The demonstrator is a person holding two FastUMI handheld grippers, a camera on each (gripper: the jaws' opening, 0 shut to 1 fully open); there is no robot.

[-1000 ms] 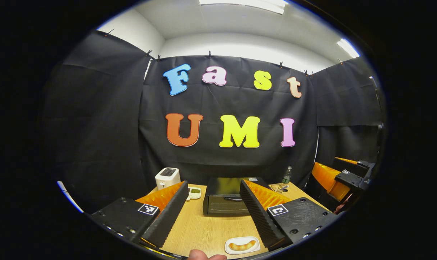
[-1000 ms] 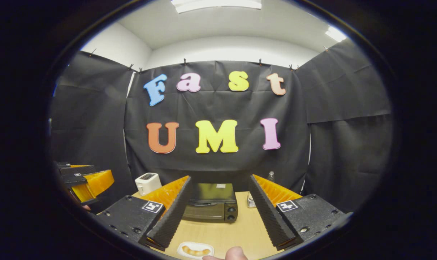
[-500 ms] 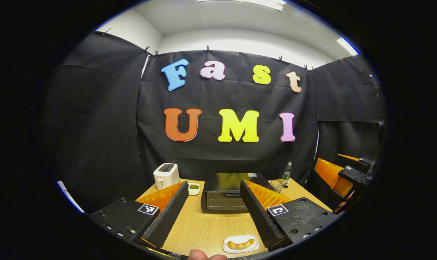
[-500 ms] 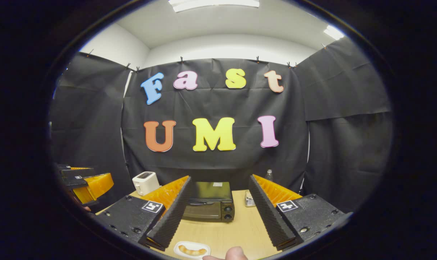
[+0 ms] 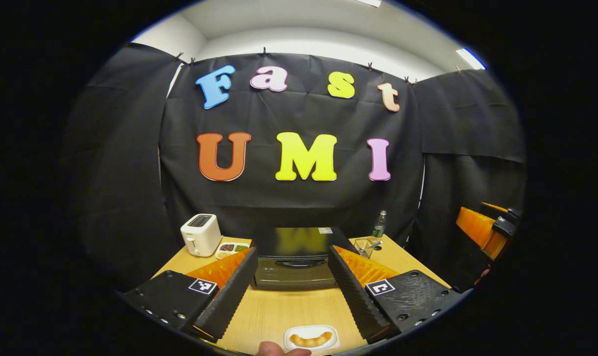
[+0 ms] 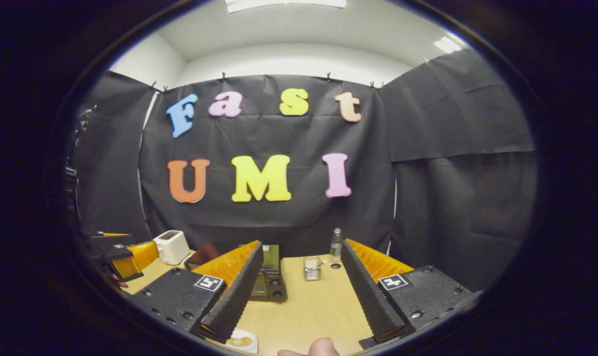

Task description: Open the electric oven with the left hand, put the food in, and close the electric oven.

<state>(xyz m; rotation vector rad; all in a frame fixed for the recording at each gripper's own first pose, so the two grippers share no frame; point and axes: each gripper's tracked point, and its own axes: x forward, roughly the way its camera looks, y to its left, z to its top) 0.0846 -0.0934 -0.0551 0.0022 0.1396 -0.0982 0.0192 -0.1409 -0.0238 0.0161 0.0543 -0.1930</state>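
On the wooden worktop (image 5: 274, 316), a toaster (image 5: 200, 234) stands far left. The closed oven (image 5: 294, 257) sits beyond the left tool (image 5: 292, 259), fingers apart. The plate of food (image 5: 311, 338) lies near, between them. The right tool (image 6: 301, 252) hovers, fingers apart, empty.

Ceiling lights (image 6: 285, 4) at twelve o'clock give bright, even light, and the oven (image 5: 299, 241) top shows soft glare. Straight lines bend strongly toward the edges. Both views are fairly sharp, with faint shadows on the tabletop (image 5: 289, 311).
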